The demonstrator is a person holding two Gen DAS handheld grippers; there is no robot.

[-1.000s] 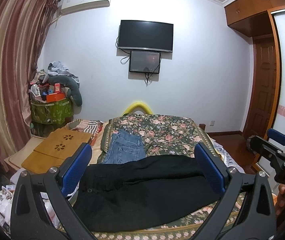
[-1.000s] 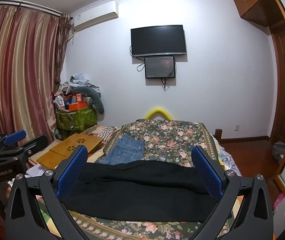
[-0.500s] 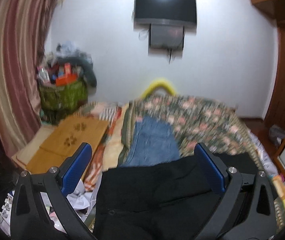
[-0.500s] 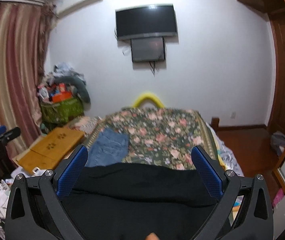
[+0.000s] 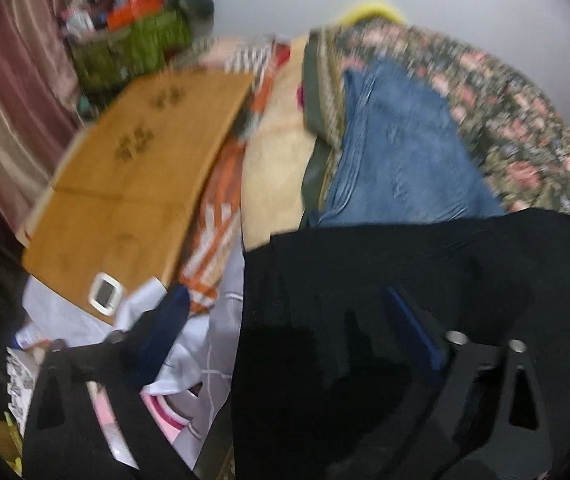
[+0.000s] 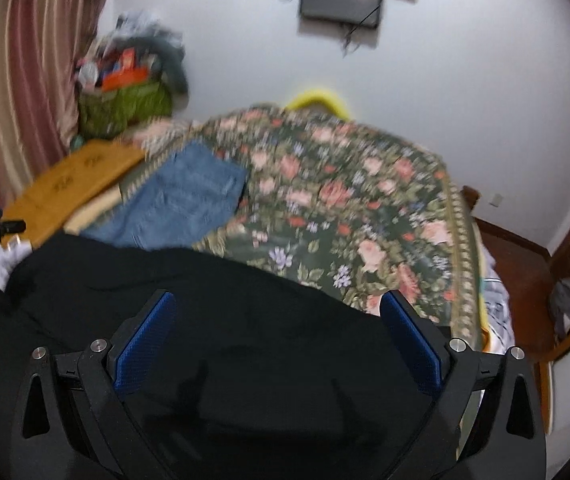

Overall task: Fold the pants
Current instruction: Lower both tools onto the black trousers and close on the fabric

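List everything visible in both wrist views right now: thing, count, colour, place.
black pants: 1, black, spread across near end of bed
jeans: 1, blue, folded, on bed beyond black pants
bedspread: 1, dark green floral, covers bed
wooden board: 1, tan, left of bed
small screen device: 1, white, near edge of board
green bag: 1, green, heaped with clutter, by curtain
curtain: 1, red and beige stripes, left wall
screens: 2, black, wall-mounted
yellow object: 1, yellow, behind bed, unclear what
left gripper: 1, black with blue pads, jaws open but just closing slightly, over pants' edge
right gripper: 1, same, jaws open over pants
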